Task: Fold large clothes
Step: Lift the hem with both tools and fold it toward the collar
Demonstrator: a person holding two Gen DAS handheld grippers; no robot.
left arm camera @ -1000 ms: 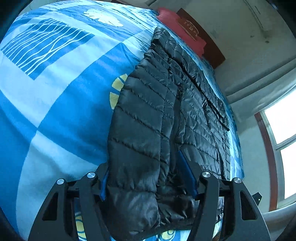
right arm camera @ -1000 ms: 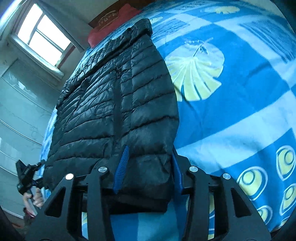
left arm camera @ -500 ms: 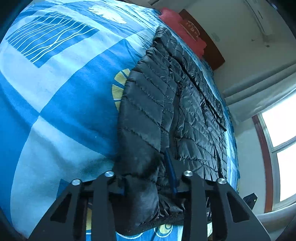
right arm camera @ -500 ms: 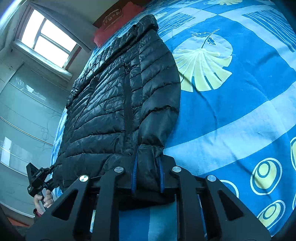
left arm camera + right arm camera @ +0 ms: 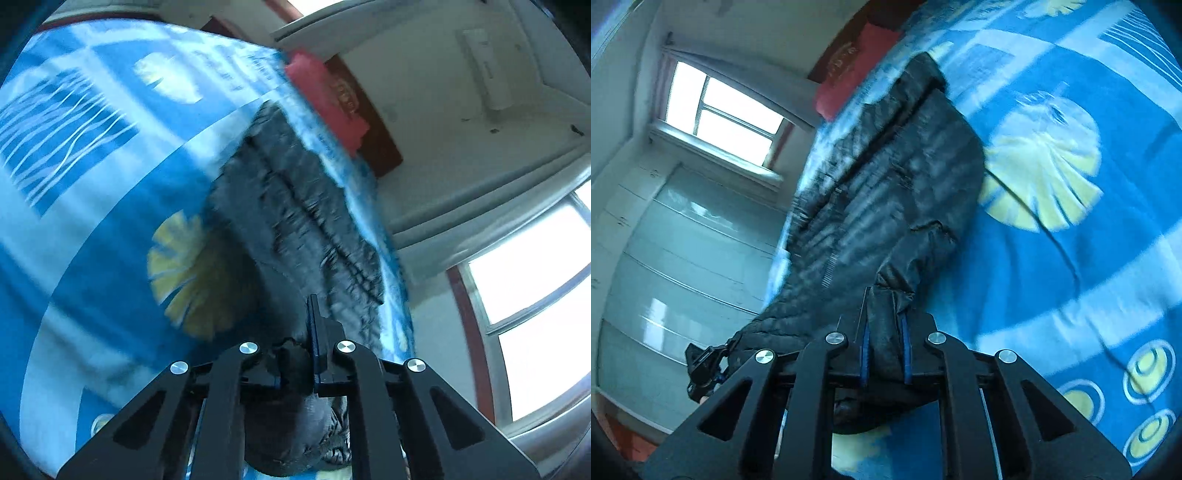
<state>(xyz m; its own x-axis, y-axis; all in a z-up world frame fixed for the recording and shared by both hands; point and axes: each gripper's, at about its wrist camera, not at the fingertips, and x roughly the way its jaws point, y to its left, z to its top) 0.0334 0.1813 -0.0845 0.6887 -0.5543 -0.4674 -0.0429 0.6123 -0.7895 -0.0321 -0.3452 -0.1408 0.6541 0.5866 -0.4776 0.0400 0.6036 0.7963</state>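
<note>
A black quilted puffer jacket point(image 5: 295, 206) lies lengthwise on the blue patterned bed sheet point(image 5: 92, 258). My left gripper point(image 5: 309, 332) is closing its jaws tight on the jacket's near hem, and the fabric bunches between the pads and hangs below them. In the right wrist view the same jacket point(image 5: 886, 184) runs away from me. My right gripper point(image 5: 884, 325) is closing on the other near corner, which stands pinched between the blue pads. Both corners are raised off the sheet point(image 5: 1108, 277). The left gripper point(image 5: 705, 365) also shows small at the jacket's far left corner.
A red pillow point(image 5: 325, 99) and a dark headboard point(image 5: 373, 133) are at the bed's far end. A bright window point(image 5: 535, 277) is beyond the bed. Pale wardrobe doors point(image 5: 683, 258) stand along the far side. Wide sheet lies beside the jacket.
Both grippers went from open around the jacket's near hem to clamped on it, then rose and tilted up, lifting the hem off the sheet. Both views are now motion-blurred.
</note>
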